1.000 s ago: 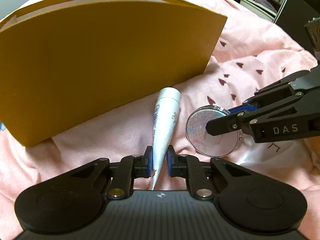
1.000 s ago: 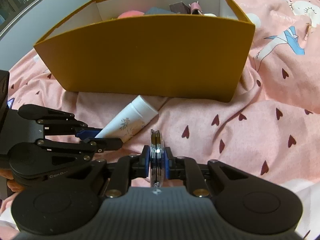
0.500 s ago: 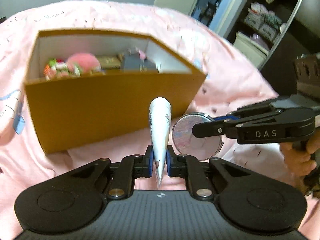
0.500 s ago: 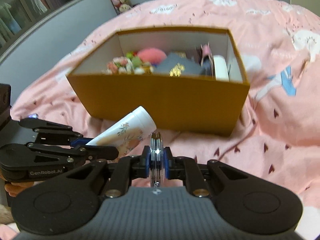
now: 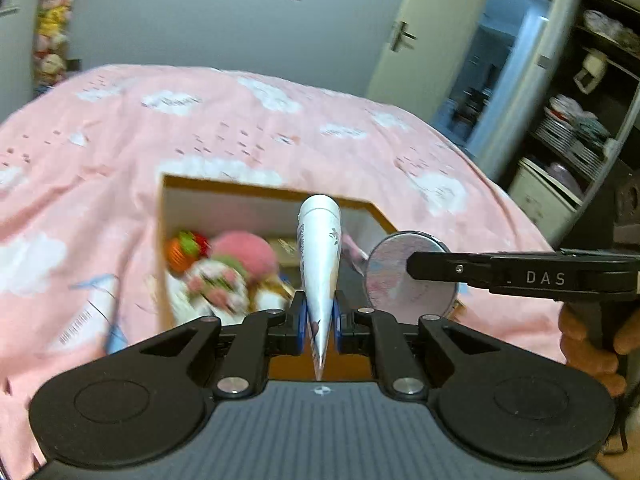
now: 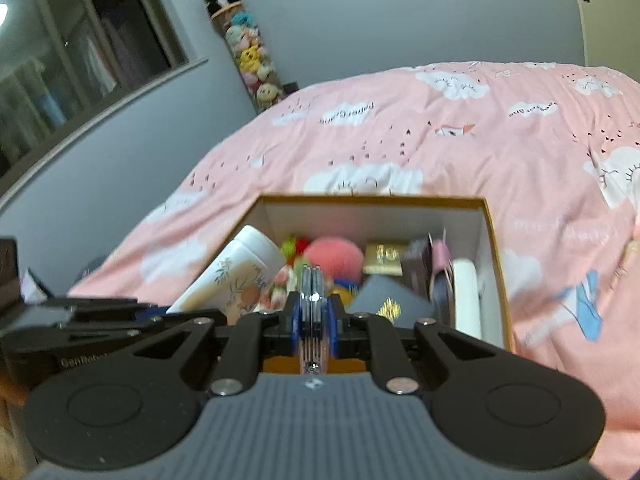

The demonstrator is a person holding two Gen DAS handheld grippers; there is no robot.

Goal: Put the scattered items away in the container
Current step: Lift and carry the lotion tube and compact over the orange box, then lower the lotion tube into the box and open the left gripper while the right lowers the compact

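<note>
My left gripper is shut on a white flower-printed tube, held in the air above the near edge of the open mustard-yellow box. My right gripper is shut on a round clear compact, seen edge-on, also over the box's near wall. In the left wrist view the compact shows as a disc in the right gripper's jaws, just right of the tube. In the right wrist view the tube sticks up at left. The box holds a pink puff, toys and small boxes.
The box sits on a pink bedspread with clouds and hearts. A barcoded packet lies on the bed left of the box. A grey wall, door and shelves stand beyond the bed.
Both grippers have risen from the bedspread with the tube and the compact and now hang over the box's near wall; the box interior has come into view.
</note>
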